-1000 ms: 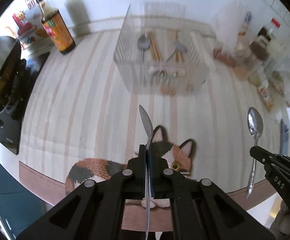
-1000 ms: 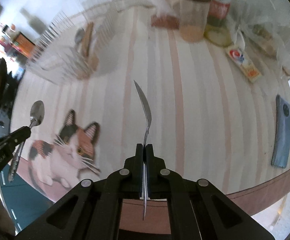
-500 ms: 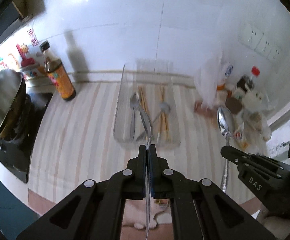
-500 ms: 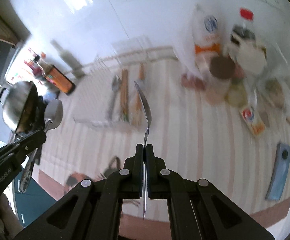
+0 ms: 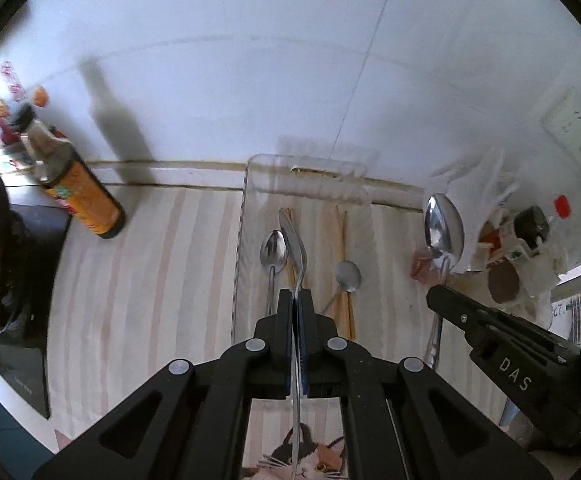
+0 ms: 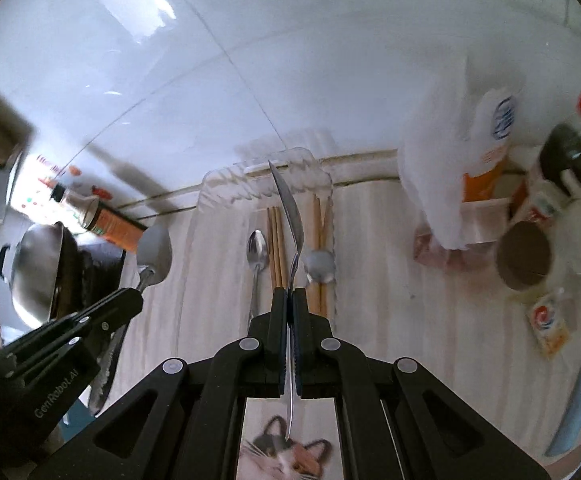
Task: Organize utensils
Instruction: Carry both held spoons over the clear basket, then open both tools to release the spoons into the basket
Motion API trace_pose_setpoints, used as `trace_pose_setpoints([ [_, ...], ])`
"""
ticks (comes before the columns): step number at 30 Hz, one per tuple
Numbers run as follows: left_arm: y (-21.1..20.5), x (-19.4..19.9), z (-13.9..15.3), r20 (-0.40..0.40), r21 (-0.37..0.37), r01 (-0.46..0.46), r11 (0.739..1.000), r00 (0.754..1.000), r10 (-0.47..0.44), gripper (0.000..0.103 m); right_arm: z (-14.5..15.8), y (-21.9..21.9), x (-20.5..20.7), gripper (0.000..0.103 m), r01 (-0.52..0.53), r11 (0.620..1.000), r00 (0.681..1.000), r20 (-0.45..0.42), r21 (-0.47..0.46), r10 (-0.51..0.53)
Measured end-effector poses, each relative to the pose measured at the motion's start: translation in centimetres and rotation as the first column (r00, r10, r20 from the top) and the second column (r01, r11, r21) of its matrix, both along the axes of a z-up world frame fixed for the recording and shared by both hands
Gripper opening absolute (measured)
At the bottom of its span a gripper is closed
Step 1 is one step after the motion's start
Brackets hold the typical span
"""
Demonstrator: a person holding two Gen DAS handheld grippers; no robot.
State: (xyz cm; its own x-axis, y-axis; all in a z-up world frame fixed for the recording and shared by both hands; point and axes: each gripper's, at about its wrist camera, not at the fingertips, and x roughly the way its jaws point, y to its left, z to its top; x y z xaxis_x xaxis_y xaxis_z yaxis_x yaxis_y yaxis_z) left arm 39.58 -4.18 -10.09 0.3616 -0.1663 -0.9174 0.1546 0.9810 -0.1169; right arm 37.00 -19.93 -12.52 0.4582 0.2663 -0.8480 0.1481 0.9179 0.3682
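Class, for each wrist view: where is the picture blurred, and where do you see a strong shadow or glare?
Left wrist view: sauce bottle slightly smeared, its dark shadow on the wall; gripper sharp. Right wrist view: the right-hand clutter, including the jar, is motion-blurred; window glare sits on the wall tiles.

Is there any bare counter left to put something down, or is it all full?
Yes: the striped counter is bare between the sauce bottle and the clear tray. A narrower bare strip lies right of the tray. The far right corner is crowded with jars and packets.
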Motion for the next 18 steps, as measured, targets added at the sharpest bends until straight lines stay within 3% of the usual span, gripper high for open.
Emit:
trace_pose_setpoints([
  [6, 0.4, 2.6, -3.1, -0.102, -0.037, 0.006, 0.999, 0.995, -0.01, 0.0, -3.3, 1.0, 3.1, 0.003, 0.012, 1.0, 0.998, -0.06, 0.016, -0.011],
  [12, 1.1, 2.7, -4.4, -0.153, -0.079, 0.008, 0.997, 0.988, -0.02, 0.002, -5.5, 2.6, 4.4, 0.003, -0.026, 1.0, 0.992, -0.119, 0.017, 0.028],
  [15, 1.4, 2.6, -4.3, -0.146, -0.045, 0.015, 0.999, 0.989, -0.021, 0.004, -6.0, 2.8, 4.4, 0.004, -0.02, 1.0, 0.99, -0.137, -0.008, 0.019],
  [18, 2.0, 1.9, -3.5, -0.097, 0.023, 0.016, 1.0, 0.995, -0.014, 0.016, -5.6, 2.5, 3.7, 0.012, -0.004, 0.999, 0.991, -0.132, -0.039, -0.001],
])
